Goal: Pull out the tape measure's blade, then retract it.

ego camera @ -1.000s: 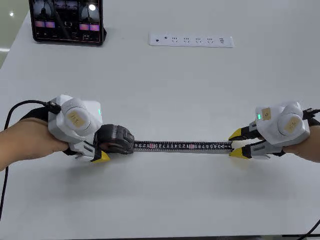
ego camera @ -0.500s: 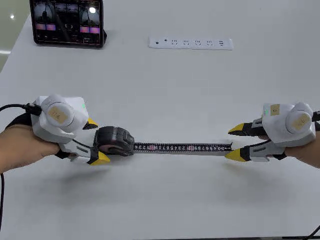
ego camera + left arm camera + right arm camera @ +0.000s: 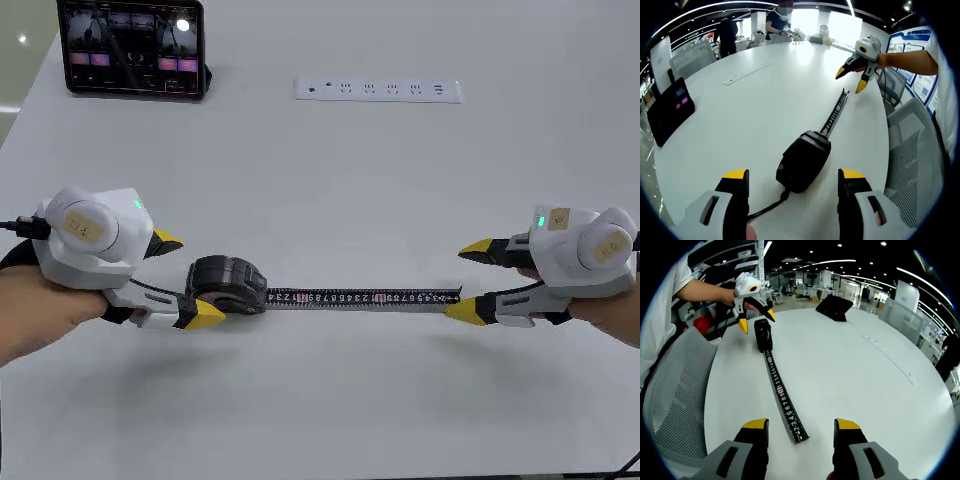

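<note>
Black and rounded, the tape measure's case [image 3: 227, 285] is seen lying on the white bench [image 3: 330, 180], with its blade [image 3: 365, 297] drawn out flat along the surface towards the right. Numbers are printed along the blade, and its far end is found between the yellow tips of the right tool [image 3: 468, 280]. That tool is held wide open; in the right gripper view a gap is seen on each side of the blade end, though from the head view it cannot be told for certain whether the lower tip brushes it. The left tool [image 3: 187, 278] is likewise spread open, one jaw on each side of the case's rear and seemingly clear of it, so nothing is gripped by either tool. A thin dark cord [image 3: 767, 207] is seen trailing from the back of the case towards the left tool in the left gripper view. Each tool is held by a hand at the outer edge of the head view. Farther back on the bench, a white power strip [image 3: 378, 89] is laid flat, and a dark tablet [image 3: 132, 47] is propped upright at the far left corner with its screen lit.
</note>
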Demonstrator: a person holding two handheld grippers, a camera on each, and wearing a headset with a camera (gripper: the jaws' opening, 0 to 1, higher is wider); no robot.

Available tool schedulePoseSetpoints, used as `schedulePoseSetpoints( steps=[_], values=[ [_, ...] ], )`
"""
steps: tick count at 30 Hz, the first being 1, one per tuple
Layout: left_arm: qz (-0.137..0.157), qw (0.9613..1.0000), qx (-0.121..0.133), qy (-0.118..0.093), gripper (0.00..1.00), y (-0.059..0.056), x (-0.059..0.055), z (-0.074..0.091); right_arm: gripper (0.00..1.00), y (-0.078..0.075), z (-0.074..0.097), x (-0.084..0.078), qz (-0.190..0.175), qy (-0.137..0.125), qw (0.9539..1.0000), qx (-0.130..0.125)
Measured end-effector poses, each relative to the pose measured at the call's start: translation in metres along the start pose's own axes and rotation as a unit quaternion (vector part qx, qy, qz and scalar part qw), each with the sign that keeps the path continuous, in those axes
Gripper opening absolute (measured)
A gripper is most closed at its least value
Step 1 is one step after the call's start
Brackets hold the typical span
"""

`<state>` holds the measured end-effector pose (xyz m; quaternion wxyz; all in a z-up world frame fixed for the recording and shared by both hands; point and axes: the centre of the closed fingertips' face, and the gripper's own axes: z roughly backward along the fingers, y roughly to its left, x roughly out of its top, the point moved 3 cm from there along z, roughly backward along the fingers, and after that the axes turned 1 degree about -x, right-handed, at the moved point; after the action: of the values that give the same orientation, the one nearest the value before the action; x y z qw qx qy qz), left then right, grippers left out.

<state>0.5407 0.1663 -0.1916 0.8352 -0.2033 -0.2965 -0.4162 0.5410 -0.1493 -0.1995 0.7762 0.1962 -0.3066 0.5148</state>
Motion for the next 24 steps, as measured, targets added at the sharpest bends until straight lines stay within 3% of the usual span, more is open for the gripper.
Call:
schedulePoseSetpoints(
  steps=[4,10,13,17,24],
  values=[
    [0.015,0.9998,0.003,-0.011,0.72,-0.005,-0.002,0.005,0.55,0.000,0.001,0.007,-0.025,-0.021,0.9994,-0.015],
    [0.030,0.9990,0.014,-0.031,0.80,-0.010,-0.006,0.012,0.62,0.004,0.002,0.012,-0.041,-0.032,0.9981,-0.032],
    [0.027,0.9982,0.020,-0.049,0.81,-0.012,-0.005,0.016,0.64,0.006,0.003,0.013,-0.045,-0.034,0.9978,-0.035],
    [0.026,0.9979,0.028,-0.052,0.80,-0.014,-0.008,0.019,0.65,0.010,0.005,0.015,-0.054,-0.041,0.9967,-0.043],
    [0.023,0.9948,0.037,-0.091,0.81,-0.020,-0.004,0.030,0.66,0.016,0.011,0.016,-0.058,-0.052,0.9951,-0.061]
  ],
)
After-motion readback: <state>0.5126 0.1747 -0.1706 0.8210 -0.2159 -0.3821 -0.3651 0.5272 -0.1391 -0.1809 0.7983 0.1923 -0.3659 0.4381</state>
